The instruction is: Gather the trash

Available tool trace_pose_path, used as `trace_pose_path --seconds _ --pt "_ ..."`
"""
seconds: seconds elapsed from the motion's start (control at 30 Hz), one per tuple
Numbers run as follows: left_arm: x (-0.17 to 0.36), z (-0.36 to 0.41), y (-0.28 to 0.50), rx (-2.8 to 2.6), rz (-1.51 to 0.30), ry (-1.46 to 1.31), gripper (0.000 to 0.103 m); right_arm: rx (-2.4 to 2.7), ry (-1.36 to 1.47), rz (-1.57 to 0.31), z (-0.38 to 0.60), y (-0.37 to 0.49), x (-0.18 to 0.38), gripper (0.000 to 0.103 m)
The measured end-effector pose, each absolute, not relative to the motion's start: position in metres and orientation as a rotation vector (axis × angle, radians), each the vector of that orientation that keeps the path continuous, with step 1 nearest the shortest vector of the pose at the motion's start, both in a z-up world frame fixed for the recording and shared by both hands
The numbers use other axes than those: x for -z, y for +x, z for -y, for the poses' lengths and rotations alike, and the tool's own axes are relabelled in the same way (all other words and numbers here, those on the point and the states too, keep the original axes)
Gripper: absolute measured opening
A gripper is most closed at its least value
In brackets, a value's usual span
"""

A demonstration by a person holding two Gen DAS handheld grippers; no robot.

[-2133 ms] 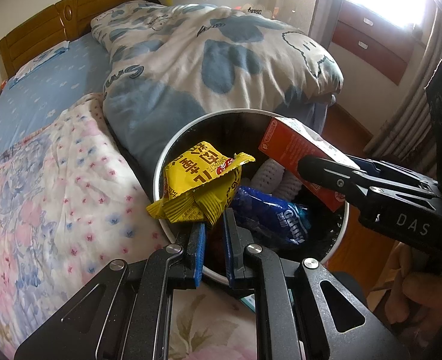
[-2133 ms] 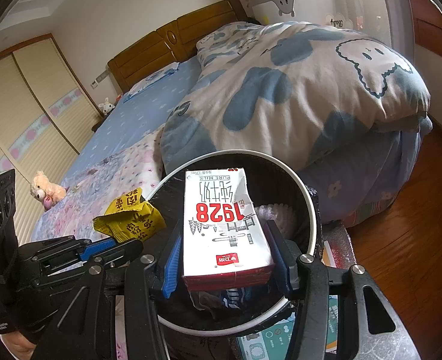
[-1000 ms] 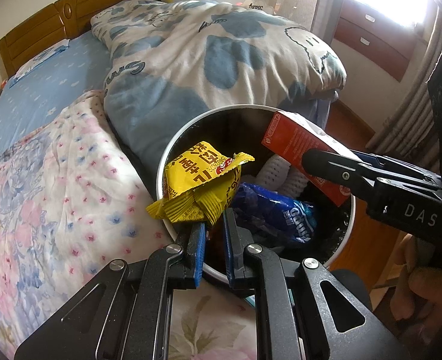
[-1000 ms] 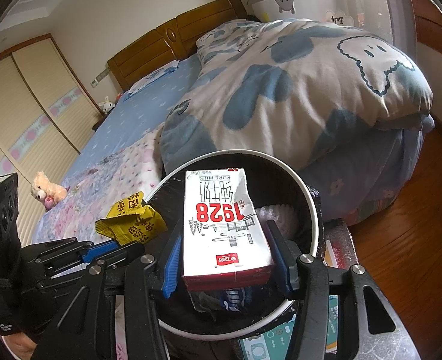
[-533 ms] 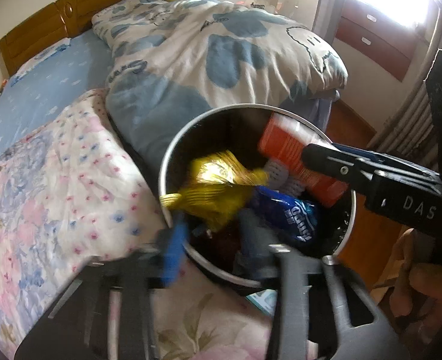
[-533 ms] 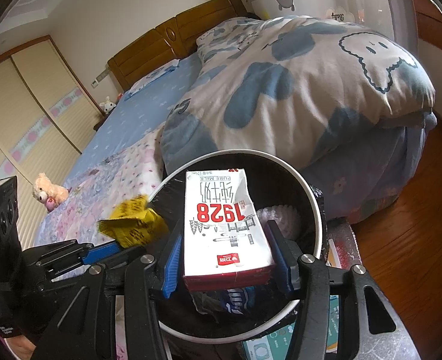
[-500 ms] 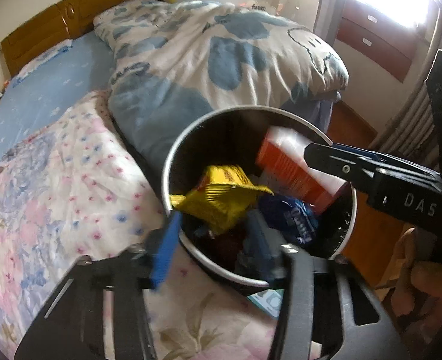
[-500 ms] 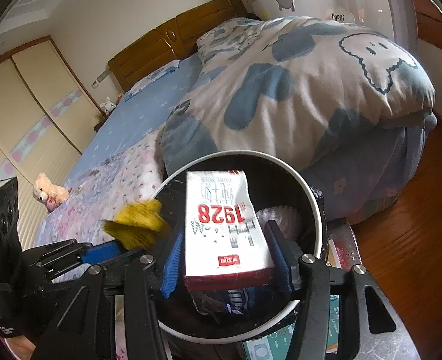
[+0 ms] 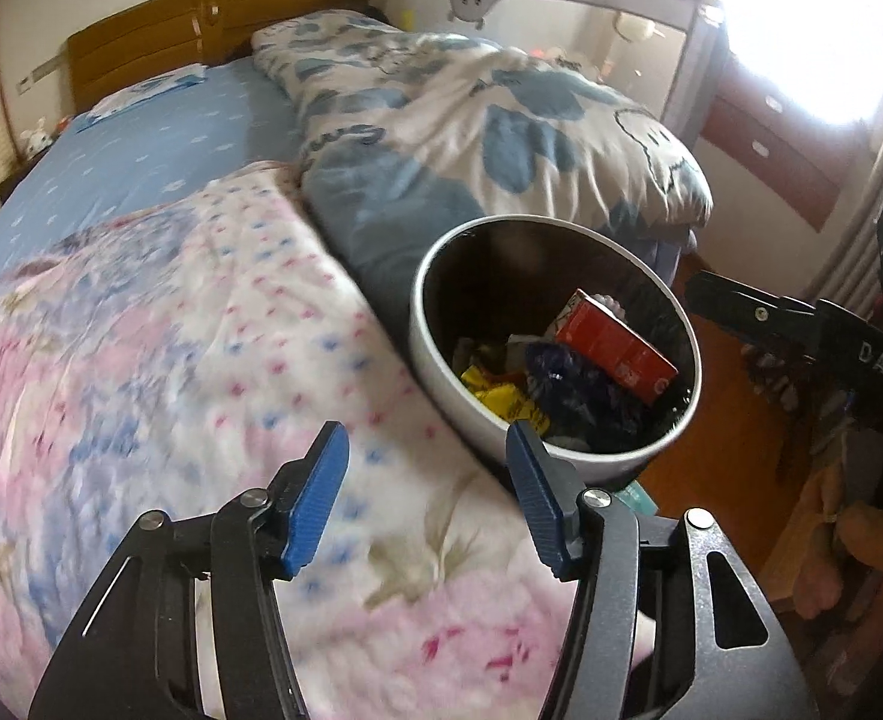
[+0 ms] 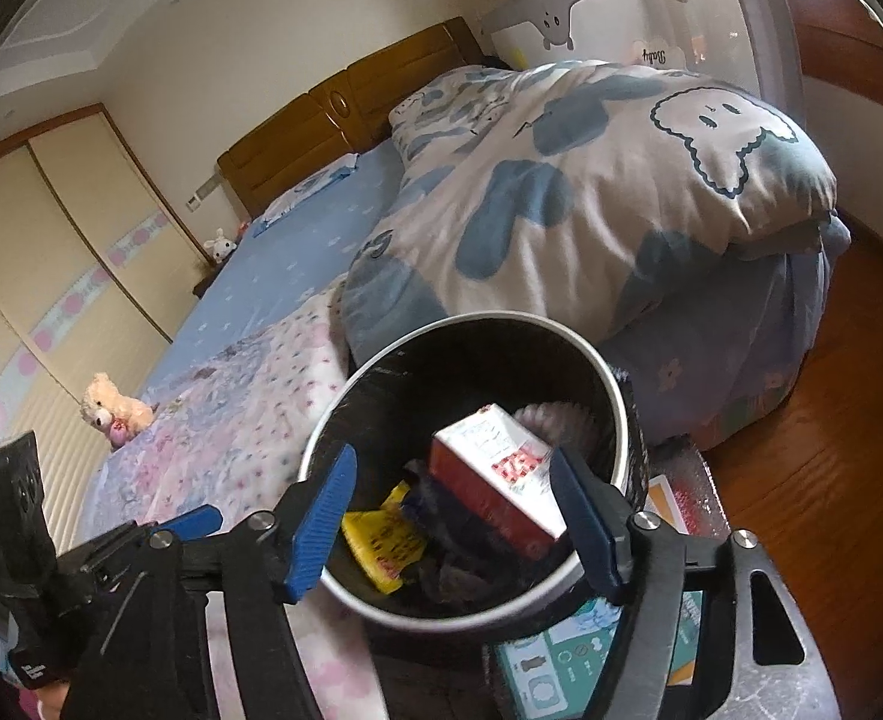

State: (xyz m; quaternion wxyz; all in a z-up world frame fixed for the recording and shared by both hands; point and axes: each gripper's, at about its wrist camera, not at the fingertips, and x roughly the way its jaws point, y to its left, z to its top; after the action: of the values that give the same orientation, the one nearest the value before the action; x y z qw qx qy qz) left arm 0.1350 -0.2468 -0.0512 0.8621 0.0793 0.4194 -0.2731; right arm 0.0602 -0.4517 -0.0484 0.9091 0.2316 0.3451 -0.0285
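Note:
A round white-rimmed trash bin [image 9: 432, 360] stands beside the bed; it also shows in the right wrist view [image 10: 618, 414]. Inside lie a red and white milk carton [image 9: 612, 345] [image 10: 495, 474], a yellow snack wrapper [image 9: 501, 399] [image 10: 381, 534] and a dark blue wrapper [image 9: 567, 381]. My left gripper [image 9: 426, 456] is open and empty, over the floral quilt just left of the bin. My right gripper [image 10: 450, 492] is open and empty, just above the bin's near rim.
The bed with a pink floral quilt [image 9: 171, 330] and a blue-and-cream duvet [image 9: 471, 120] lies left of and behind the bin. A teal box [image 10: 567, 660] sits under the bin. A teddy bear [image 10: 111, 408] lies on the bed. Wood floor [image 10: 831, 450] is at right.
Both grippers opened. The yellow wrapper and the milk carton dropped into the bin. Both grippers have drawn back, the left one up and to the left.

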Motion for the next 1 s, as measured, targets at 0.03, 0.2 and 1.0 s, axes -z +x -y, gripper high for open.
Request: trace_pose_path --seconds 0.03,0.2,1.0 --pt "0.050 0.240 0.130 0.565 -0.874 0.149 0.057 0.058 0.480 -0.708 0.449 0.057 0.047 0.075" --pt "0.041 0.207 0.104 0.516 -0.822 0.101 0.065 0.044 0.481 -0.677 0.428 0.034 0.038 0.088" --pt "-0.015 0.091 0.000 0.121 -0.377 0.074 0.103 0.073 0.155 -0.340 0.308 -0.044 -0.023 0.103"
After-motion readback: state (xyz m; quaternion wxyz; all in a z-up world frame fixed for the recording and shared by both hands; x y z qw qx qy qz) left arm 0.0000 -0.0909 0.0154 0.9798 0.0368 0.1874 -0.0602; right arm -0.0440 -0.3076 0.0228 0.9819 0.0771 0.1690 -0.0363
